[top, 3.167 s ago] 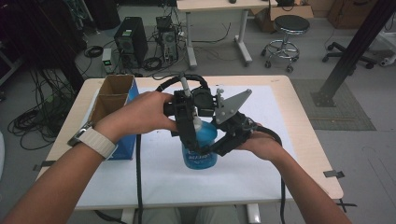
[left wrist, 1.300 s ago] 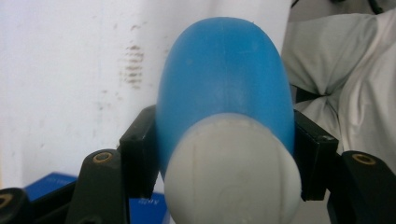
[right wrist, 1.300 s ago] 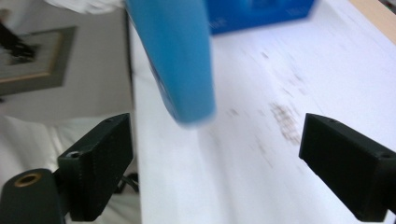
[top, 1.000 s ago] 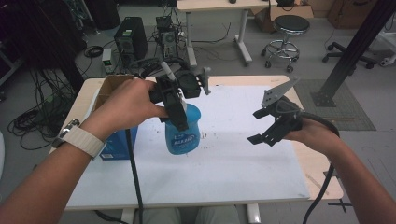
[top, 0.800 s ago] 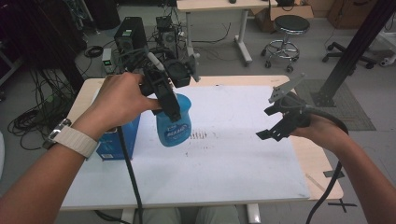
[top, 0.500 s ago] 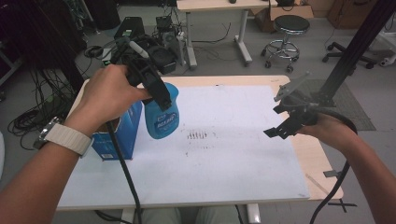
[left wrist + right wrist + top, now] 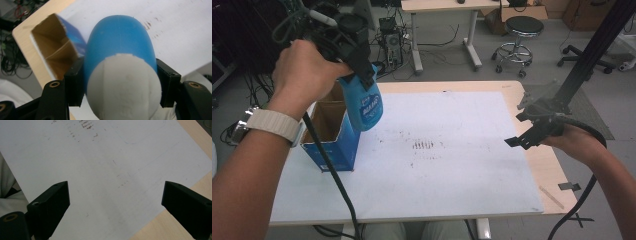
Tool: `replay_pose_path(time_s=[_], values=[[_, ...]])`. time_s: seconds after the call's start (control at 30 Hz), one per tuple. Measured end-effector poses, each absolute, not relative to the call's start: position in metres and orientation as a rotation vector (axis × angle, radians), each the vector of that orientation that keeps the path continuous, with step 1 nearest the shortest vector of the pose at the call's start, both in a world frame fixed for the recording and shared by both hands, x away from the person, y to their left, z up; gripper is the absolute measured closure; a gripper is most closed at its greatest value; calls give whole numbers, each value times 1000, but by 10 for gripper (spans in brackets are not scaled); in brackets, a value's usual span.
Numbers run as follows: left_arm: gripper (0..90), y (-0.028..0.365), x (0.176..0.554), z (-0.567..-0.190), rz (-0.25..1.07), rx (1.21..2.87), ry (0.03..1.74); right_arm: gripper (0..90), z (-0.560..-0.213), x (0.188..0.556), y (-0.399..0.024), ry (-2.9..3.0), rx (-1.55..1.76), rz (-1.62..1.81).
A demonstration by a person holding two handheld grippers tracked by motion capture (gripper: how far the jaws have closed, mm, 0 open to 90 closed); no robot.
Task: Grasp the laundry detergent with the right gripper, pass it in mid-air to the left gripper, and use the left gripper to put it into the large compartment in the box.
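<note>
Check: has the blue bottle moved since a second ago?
Yes. The blue bottle, clamped in the left gripper, has gone up and left, now hanging at the open box.

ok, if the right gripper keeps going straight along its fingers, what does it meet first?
Most likely the white paper sheet covering the wooden table. The right gripper is open with nothing between its fingers, and the sheet lies bare ahead. How far off it is I can't tell.
</note>
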State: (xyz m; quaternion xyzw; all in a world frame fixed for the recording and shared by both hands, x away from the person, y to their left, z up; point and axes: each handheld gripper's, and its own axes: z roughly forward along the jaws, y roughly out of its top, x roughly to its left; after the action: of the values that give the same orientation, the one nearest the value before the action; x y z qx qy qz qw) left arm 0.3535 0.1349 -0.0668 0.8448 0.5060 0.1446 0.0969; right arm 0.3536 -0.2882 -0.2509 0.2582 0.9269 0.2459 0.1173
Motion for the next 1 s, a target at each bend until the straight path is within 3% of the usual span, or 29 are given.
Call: replay_pose_path(time_s=[0.27, 1.0], values=[[382, 167, 361, -53, 463, 2335, 1716, 77, -252, 355, -294, 2706, 769, 711], [382, 221, 369, -65, 525, 2134, 1958, 82, -255, 355, -296, 2713, 771, 697]])
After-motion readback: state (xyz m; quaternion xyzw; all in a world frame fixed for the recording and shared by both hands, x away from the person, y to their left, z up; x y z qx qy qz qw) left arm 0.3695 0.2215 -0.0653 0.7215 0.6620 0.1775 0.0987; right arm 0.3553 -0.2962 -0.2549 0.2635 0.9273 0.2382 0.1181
